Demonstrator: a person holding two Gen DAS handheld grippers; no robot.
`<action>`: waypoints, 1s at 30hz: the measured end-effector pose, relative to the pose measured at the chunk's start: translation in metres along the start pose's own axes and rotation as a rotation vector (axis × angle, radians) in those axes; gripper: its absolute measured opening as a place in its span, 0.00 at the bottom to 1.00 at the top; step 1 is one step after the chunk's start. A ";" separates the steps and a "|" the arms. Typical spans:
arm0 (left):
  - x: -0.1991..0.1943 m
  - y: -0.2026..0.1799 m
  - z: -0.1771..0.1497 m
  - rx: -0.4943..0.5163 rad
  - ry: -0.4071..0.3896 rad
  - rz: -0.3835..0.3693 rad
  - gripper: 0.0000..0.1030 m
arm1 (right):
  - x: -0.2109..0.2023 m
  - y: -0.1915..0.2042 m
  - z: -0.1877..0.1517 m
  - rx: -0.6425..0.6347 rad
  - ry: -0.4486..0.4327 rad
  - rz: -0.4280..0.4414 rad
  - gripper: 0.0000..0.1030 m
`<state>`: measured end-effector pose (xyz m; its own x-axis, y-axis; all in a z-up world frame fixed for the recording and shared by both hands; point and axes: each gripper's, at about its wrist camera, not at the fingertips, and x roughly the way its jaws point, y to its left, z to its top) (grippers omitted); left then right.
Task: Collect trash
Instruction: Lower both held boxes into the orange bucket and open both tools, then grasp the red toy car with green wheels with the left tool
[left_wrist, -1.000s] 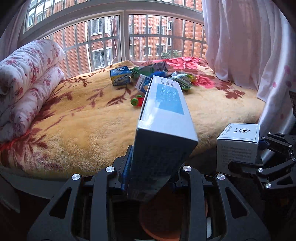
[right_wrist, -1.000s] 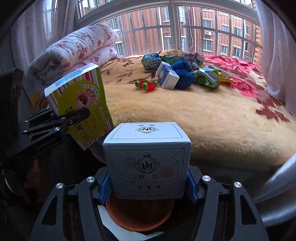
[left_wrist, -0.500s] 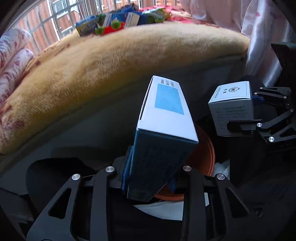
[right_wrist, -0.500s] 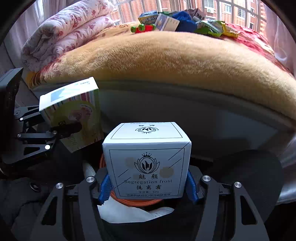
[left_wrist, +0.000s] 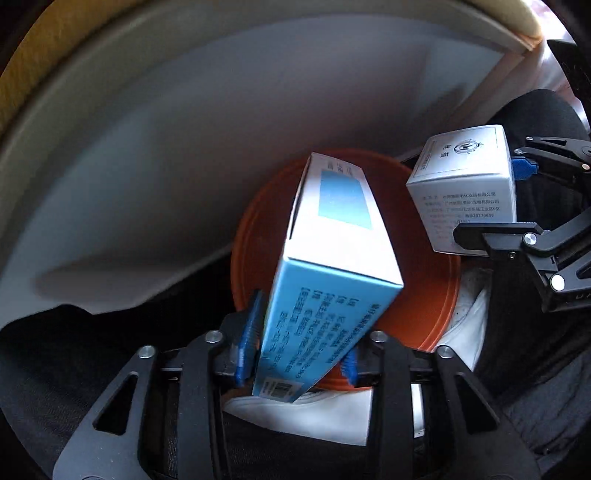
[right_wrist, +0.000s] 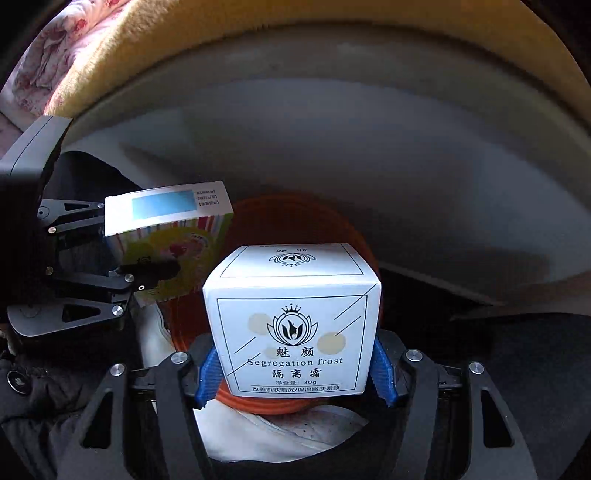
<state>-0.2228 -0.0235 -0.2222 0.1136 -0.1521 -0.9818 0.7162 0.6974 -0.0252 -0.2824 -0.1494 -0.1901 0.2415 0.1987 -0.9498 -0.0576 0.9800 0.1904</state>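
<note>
Both grippers now point down at the orange bin (left_wrist: 436, 295), low in the middle of each view, where a second ago they faced the bed. The left gripper (left_wrist: 295, 363) has just been spreading its jaws; a gap shows beside the left pad, so the blue box (left_wrist: 332, 280) between them looks released and tipping. The right gripper (right_wrist: 297, 376) has been opening too, its blue pads flared away from the white box (right_wrist: 295, 325), which sits loose above the bin. Both boxes look about to fall in, so this drop is nearly done.
</note>
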 end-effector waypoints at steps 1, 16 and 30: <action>0.001 0.002 0.001 -0.009 0.004 0.014 0.73 | 0.001 -0.001 0.000 0.004 0.001 -0.006 0.77; -0.047 0.008 -0.005 -0.031 -0.118 -0.010 0.74 | -0.036 -0.007 -0.010 0.050 -0.088 -0.002 0.78; -0.193 0.036 0.018 -0.070 -0.522 0.043 0.88 | -0.162 0.005 0.005 0.015 -0.539 0.000 0.89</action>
<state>-0.2065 0.0178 -0.0299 0.4823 -0.4383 -0.7585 0.6578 0.7530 -0.0168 -0.3169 -0.1764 -0.0339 0.7047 0.1716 -0.6884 -0.0451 0.9792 0.1979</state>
